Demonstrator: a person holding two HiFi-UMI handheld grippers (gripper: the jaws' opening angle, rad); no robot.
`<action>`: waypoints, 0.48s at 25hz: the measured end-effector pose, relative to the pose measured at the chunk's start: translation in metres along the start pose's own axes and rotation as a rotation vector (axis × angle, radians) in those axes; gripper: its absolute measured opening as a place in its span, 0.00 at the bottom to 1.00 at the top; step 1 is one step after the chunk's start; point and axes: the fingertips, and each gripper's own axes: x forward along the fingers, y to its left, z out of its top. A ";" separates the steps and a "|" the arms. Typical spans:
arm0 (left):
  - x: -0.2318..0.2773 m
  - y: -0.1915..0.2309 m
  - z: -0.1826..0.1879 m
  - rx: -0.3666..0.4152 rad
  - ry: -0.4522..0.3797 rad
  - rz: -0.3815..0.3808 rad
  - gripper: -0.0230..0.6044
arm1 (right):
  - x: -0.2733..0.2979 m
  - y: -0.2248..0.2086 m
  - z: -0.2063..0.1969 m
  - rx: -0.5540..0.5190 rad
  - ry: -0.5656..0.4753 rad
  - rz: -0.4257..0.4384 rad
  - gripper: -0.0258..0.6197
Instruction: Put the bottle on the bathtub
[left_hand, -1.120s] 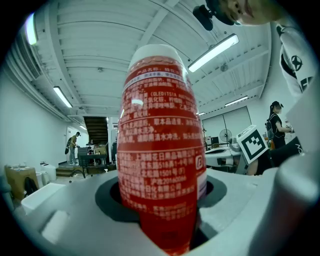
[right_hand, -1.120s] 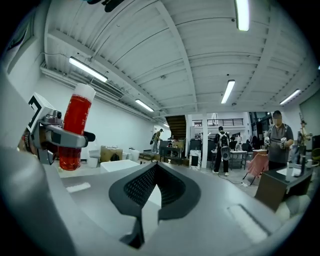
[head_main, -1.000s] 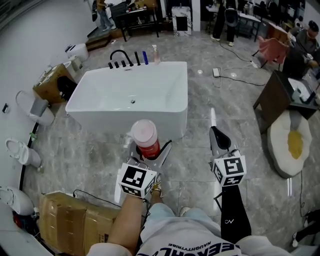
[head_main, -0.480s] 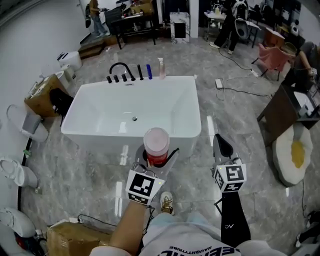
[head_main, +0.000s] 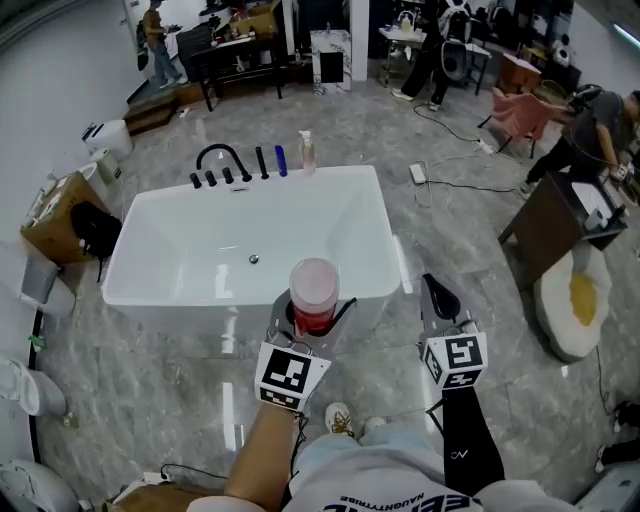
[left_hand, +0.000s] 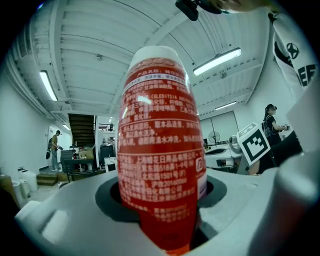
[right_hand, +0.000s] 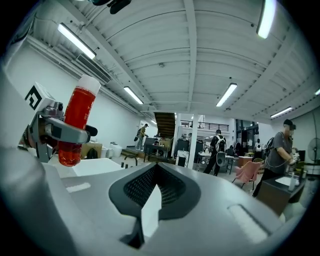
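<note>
While the left gripper (head_main: 311, 318) clamps its jaws round the lower part of the red bottle (head_main: 314, 292), that bottle stands upright with its pale cap on top, and from the head view it shows right over the near rim of the white bathtub (head_main: 176, 242). Up close in the left gripper view, the bottle (left_hand: 162, 145) fills the middle, squeezed from both sides, its red label covered in white print. Over on the other side, the right gripper (head_main: 437, 296) hangs just beside the tub's near right corner, above the grey marble floor (head_main: 470, 220), its jaws pressed together with nothing between them. From the right gripper view, the bottle (right_hand: 77, 120) shows off to the left, caught in the left gripper (right_hand: 56, 131). Along the tub's far rim sit a black faucet (head_main: 216, 158), a blue item (head_main: 281, 160) and a pale pump dispenser (head_main: 307, 152), all well apart from the red bottle.
</note>
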 end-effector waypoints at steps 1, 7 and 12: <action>0.002 0.001 0.000 0.004 -0.002 -0.006 0.49 | 0.003 0.000 0.002 -0.003 -0.003 -0.004 0.09; 0.015 0.003 -0.006 0.005 -0.010 -0.038 0.49 | 0.010 -0.004 0.009 -0.014 -0.022 -0.021 0.09; 0.029 0.011 -0.004 0.028 -0.012 -0.053 0.49 | 0.012 -0.006 0.024 -0.034 -0.085 -0.031 0.09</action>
